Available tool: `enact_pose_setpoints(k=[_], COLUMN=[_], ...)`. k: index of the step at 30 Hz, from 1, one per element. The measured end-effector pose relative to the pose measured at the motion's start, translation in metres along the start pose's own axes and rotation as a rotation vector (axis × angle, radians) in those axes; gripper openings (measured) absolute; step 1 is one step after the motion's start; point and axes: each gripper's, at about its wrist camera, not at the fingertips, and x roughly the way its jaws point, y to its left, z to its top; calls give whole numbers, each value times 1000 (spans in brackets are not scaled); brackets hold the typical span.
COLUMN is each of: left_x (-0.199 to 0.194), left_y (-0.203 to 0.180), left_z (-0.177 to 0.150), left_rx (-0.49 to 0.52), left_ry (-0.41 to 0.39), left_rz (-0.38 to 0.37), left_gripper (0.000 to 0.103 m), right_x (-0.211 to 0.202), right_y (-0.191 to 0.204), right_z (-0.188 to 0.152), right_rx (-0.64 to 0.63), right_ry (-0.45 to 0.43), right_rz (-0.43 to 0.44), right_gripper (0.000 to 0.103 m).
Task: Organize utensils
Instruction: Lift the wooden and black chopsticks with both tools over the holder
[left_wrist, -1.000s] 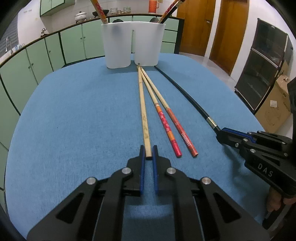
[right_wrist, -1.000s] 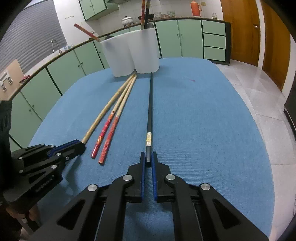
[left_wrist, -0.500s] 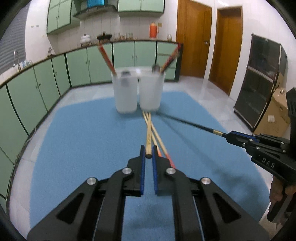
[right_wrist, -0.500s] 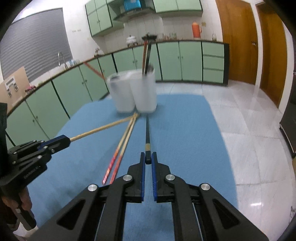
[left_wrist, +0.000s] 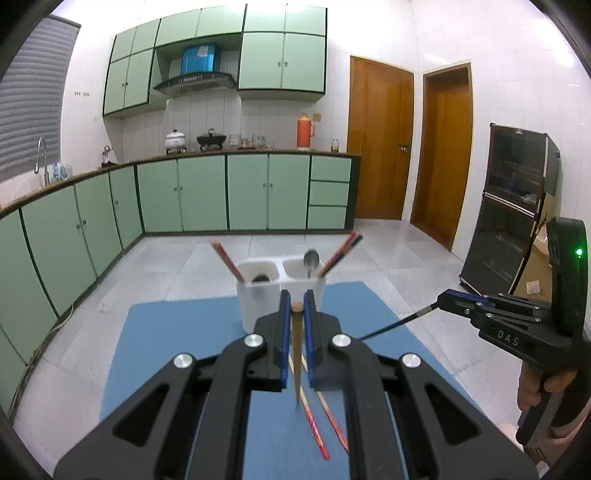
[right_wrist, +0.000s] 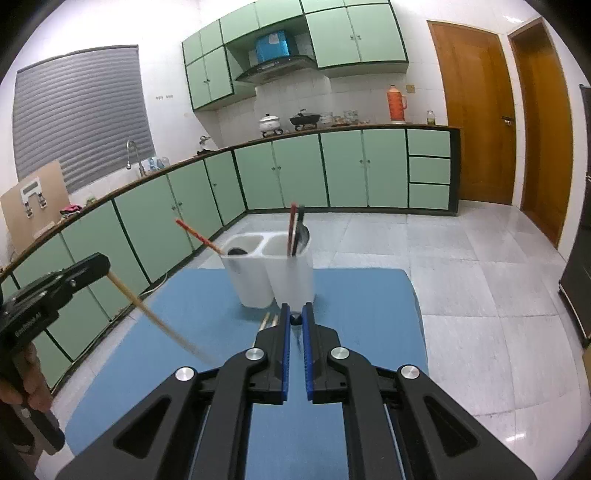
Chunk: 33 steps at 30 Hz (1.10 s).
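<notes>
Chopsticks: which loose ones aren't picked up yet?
The two red-patterned chopsticks, lying on the blue mat. The plain wooden one is in the left tool, the black one in the right tool.

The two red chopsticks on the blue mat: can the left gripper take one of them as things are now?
Probably not yet. The left gripper is shut on a wooden chopstick, so its jaws are occupied. The red chopsticks lie uncovered on the blue mat below it, so nothing else blocks them.
</notes>
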Motion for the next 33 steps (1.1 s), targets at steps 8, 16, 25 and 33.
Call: enact_pose_setpoints(k=[8,16,25,33], left_x=[9,9,9,3], left_y=[9,16,21,24], left_z=[11,14,35,74], left_rx=[-17,-27,-22,-12], left_ry=[-12,-30,-80,-177], left_rz=[-3,10,20,23], left_gripper=[6,6,6,6], right_x=[10,5,0,-11], right_y=[4,13,21,35], right_z=[28,40,61,102], right_rx=[-37,-68,-93,-120], right_ry=[17,0,-30,-106], right_rz=[29,58,98,157], right_gripper=[6,6,6,6])
